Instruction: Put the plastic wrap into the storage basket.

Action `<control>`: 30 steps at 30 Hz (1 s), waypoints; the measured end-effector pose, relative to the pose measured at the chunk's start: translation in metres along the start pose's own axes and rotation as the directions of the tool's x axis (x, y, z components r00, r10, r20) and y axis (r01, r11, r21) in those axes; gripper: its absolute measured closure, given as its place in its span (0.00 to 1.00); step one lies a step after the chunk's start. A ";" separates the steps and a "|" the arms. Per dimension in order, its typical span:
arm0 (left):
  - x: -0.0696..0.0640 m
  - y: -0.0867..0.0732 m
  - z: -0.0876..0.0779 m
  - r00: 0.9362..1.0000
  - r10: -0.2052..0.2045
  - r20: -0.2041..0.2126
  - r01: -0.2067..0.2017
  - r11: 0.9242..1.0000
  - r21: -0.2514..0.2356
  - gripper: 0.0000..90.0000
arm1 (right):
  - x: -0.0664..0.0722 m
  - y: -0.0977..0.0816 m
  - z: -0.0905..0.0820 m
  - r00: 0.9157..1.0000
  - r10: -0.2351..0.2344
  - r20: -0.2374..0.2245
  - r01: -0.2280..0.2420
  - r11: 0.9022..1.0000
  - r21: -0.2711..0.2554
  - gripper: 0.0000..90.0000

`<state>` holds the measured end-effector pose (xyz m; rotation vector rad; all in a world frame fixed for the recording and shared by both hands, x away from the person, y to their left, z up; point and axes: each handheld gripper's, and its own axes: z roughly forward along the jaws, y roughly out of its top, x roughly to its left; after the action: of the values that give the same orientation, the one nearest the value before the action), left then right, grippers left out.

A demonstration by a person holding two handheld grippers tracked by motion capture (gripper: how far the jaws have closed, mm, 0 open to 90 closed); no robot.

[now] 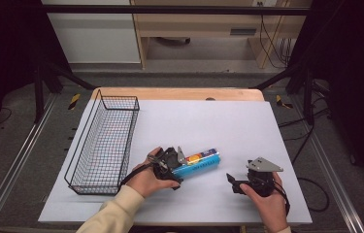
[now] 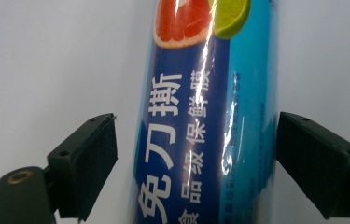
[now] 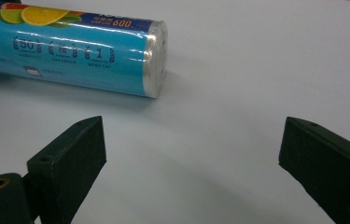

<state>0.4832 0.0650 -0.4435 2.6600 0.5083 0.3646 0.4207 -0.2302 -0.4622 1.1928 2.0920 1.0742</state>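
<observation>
Both hands sat nearest in the high view, left gripper point(image 1: 173, 165) over the blue roll point(image 1: 199, 163) beside the basket point(image 1: 103, 145). Its own view showed pads flanking the roll point(image 2: 205, 130), not quite pressing. Right gripper point(image 3: 191, 163) gaped, empty.

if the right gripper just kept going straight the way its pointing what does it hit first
Probably the blue plastic-wrapped roll, lying on the pale grey table sheet. The right gripper, jaws wide open and empty, points roughly toward the roll's silvery end, though it might slide past just beside it.

Bright, even overhead light; glare streaks the roll's wrap point(image 2: 205, 140); dark surroundings.
</observation>
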 end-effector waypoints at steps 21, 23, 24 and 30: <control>0.006 0.006 0.010 0.998 -0.001 0.065 -0.001 0.999 0.032 0.33 | 0.001 0.000 0.001 1.000 0.000 -0.009 0.000 1.000 0.008 0.09; 0.007 0.007 0.010 0.998 0.000 0.068 -0.002 0.999 0.037 0.33 | 0.001 0.000 0.001 1.000 -0.002 -0.010 0.002 1.000 0.008 0.09; 0.007 0.007 0.010 0.998 0.000 0.068 -0.002 0.999 0.038 0.33 | 0.001 0.000 0.001 1.000 -0.003 -0.012 0.003 1.000 0.009 0.09; 0.005 0.009 0.009 0.998 0.012 0.059 -0.015 0.999 0.052 0.34 | 0.002 0.000 0.002 1.000 -0.005 -0.015 0.005 1.000 0.013 0.09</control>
<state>0.4932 0.0565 -0.4473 2.7165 0.4884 0.2797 0.4208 -0.2280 -0.4634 1.1891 2.1155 1.0720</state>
